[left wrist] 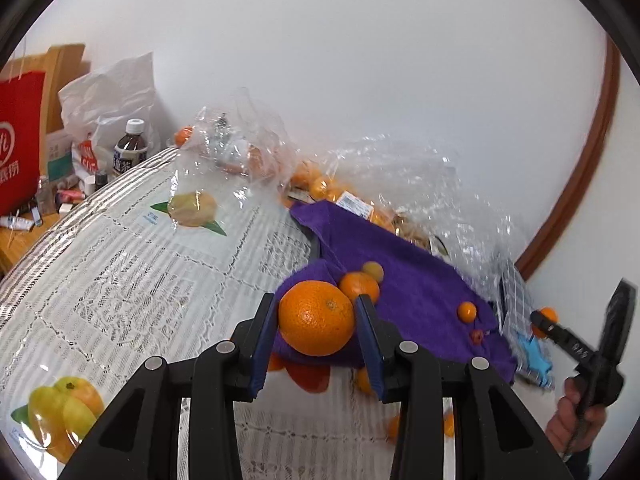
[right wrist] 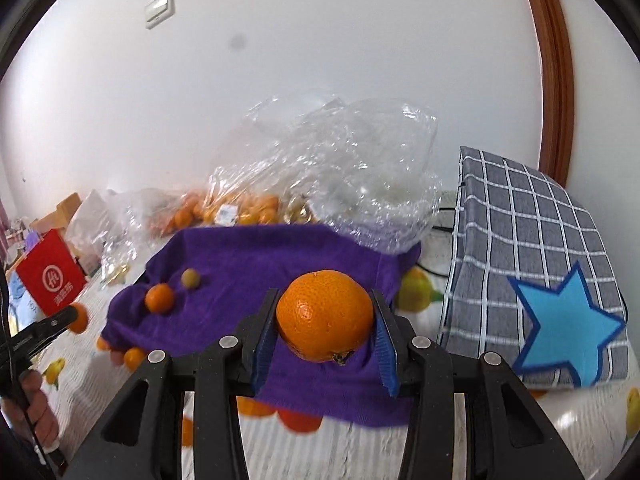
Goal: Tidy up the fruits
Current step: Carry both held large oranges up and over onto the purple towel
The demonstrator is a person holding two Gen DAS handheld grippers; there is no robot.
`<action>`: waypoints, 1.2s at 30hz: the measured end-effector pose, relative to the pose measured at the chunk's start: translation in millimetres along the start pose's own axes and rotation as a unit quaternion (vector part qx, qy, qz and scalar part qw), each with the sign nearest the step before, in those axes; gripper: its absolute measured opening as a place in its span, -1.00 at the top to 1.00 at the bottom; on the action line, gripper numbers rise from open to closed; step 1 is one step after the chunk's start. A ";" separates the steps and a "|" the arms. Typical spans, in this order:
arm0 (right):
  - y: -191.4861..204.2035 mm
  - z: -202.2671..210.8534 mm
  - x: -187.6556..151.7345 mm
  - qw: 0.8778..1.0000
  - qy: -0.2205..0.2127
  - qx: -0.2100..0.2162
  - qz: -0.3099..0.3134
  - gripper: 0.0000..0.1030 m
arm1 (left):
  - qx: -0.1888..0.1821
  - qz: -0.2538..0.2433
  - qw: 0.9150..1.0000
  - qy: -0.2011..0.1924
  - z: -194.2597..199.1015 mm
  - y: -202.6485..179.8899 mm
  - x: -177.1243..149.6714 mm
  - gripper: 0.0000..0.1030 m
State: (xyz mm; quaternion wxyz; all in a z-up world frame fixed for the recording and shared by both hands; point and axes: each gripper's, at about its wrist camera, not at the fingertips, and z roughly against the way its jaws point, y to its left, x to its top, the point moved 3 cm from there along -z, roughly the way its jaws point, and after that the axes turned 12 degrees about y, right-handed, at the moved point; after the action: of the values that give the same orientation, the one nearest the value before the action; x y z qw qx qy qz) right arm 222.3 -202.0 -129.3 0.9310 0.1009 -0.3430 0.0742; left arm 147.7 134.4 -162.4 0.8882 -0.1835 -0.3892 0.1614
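The left gripper [left wrist: 316, 320] has its blue-padded fingers [left wrist: 264, 344] closed on a large orange [left wrist: 316, 317], one pad pressed to each side, and holds it above the near edge of a purple cloth [left wrist: 412, 292]. The right gripper [right wrist: 325, 322] grips a second orange [right wrist: 325, 315] the same way between its fingers [right wrist: 385, 354], stem end turned downward, over the near part of the same cloth. On the cloth lie a small orange [left wrist: 359, 286], touching a yellowish fruit [left wrist: 373, 271] beyond it, and, well apart toward the right, a tiny orange [left wrist: 467, 311]. More oranges [right wrist: 298, 420] peek from under the cloth's near hem on the lace-covered worktop [left wrist: 132, 280]. Behind the cloth, crumpled clear bags [right wrist: 340, 168] hold a heap of small oranges [right wrist: 248, 208] against the white wall. To the right of the cloth stands a grey checked box [right wrist: 532, 264] with a blue star on it. Far left on the worktop are a red carton [right wrist: 50, 276] and a dark bottle [left wrist: 131, 148].
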 end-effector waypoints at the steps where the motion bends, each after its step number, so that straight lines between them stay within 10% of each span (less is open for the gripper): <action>1: -1.6 -3.8 3.1 1.000 0.002 -0.003 -0.002 0.16 | -0.004 0.005 1.000 0.000 -0.2 0.1 3.3 0.27; 11: -9.1 -39.8 2.5 0.999 0.036 0.010 -0.020 0.16 | -0.040 -0.016 0.999 0.013 -40.3 -50.2 44.9 0.27; 36: 4.1 -70.1 -19.0 0.995 0.094 -0.016 0.025 0.16 | -0.048 -0.049 0.990 0.124 -100.7 -67.8 11.1 0.27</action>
State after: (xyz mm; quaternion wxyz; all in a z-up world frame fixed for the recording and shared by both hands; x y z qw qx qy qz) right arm 250.9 -182.6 -193.3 0.9585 0.0698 -0.2574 0.1006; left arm 240.2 59.3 -188.1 0.9265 -0.2255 -0.2920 0.0743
